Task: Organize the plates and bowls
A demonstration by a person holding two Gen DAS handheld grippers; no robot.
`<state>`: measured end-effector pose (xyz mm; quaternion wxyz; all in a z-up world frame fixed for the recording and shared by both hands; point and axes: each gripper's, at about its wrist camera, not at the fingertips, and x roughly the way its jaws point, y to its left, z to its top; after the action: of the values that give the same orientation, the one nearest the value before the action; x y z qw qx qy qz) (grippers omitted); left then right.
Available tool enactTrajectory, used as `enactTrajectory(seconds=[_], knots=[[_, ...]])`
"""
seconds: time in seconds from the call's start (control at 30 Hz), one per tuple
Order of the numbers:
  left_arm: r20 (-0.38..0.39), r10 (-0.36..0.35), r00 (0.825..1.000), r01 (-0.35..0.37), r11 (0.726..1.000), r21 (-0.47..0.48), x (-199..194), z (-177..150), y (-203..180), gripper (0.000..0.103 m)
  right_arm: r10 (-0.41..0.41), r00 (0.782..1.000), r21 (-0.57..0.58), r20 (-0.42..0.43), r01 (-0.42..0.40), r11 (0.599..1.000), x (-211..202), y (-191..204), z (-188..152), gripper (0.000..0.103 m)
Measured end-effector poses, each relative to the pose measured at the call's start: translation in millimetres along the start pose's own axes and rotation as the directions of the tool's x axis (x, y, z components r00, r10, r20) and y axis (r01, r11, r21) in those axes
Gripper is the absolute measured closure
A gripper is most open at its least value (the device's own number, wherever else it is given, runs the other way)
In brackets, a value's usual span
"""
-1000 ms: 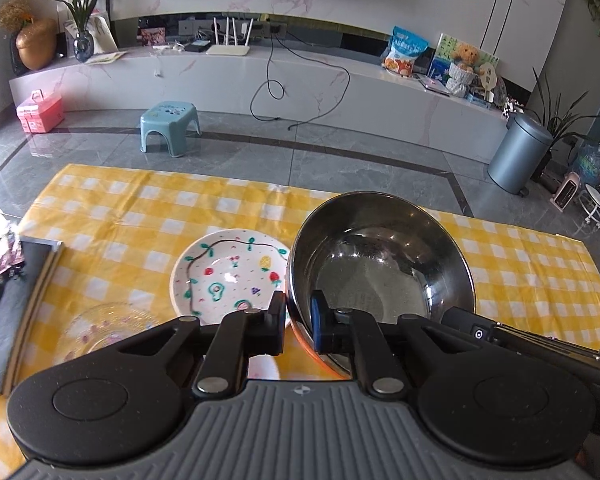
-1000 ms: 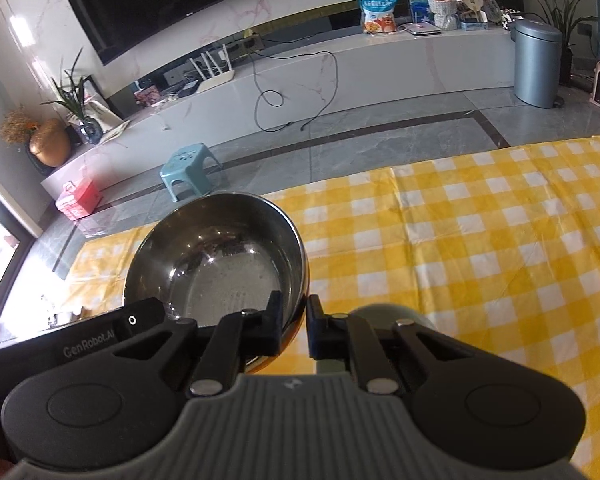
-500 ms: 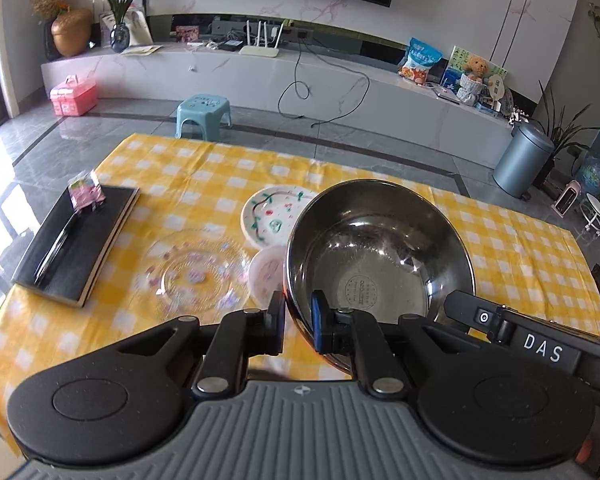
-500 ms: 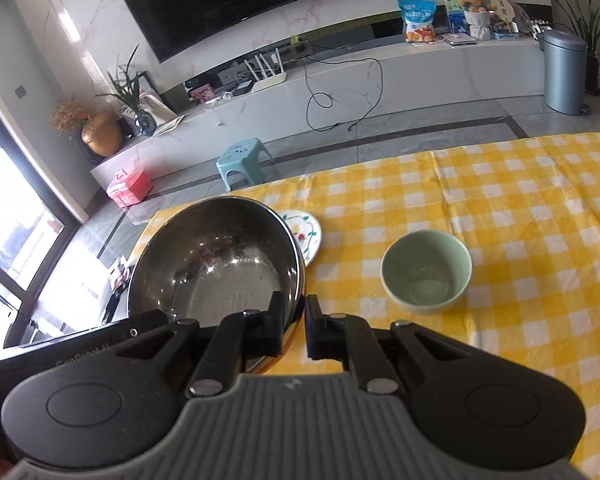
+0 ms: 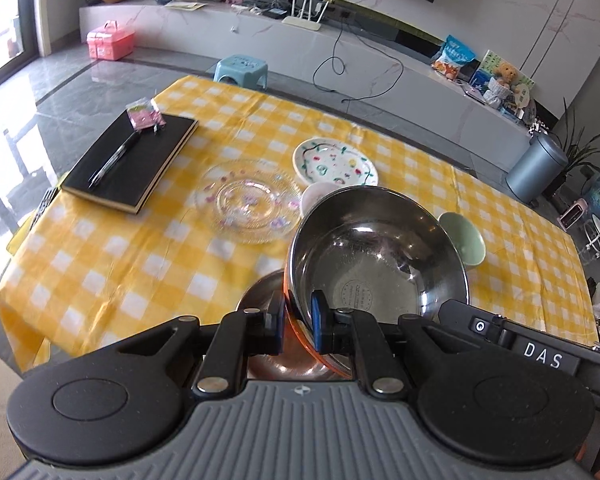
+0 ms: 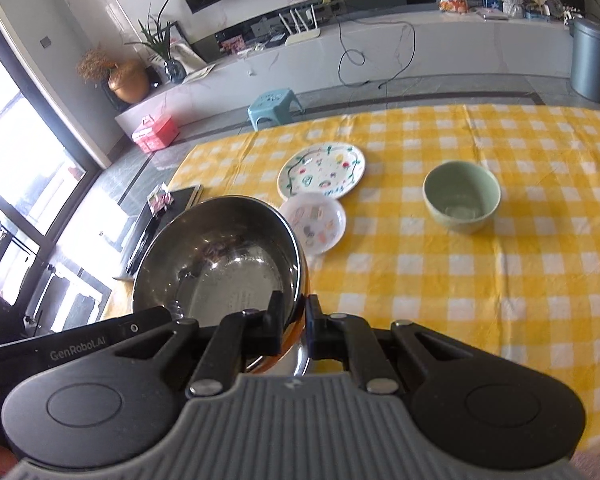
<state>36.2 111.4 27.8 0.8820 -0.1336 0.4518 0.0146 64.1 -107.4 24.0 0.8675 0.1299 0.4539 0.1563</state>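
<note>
Fingers: left gripper (image 5: 297, 322) and right gripper (image 6: 294, 322) are each clamped on opposite rims of the steel bowl (image 5: 374, 264).
Bowl position: lifted over the near edge of the yellow checked counter (image 5: 112, 264), tilted.
Below it: another metal bowl (image 5: 260, 300) seems to sit underneath, a likely nesting spot.
Nearby: glass plate (image 5: 246, 200), painted plate (image 5: 334, 162), small pink dish (image 6: 314, 222), green bowl (image 6: 462, 196).
Doing it well: level both rims together, centre over the target, lower gently, then release both sides at once.

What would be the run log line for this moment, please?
steel bowl: lifted above table | left gripper: shut on rim | right gripper: shut on rim | green bowl, painted plate: on tablecloth
</note>
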Motion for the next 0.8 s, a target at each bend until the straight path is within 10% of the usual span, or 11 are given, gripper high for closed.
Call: enactTrajectory(seconds=[0.8], knots=[[-0.097, -0.018, 0.995, 0.012, 0.997, -0.07, 17.8, -19.6, 34.3, 0.088, -0.056, 0.994, -0.05, -0.091, 0.052, 0.997, 33.3, 18.0, -18.4, 0.096]])
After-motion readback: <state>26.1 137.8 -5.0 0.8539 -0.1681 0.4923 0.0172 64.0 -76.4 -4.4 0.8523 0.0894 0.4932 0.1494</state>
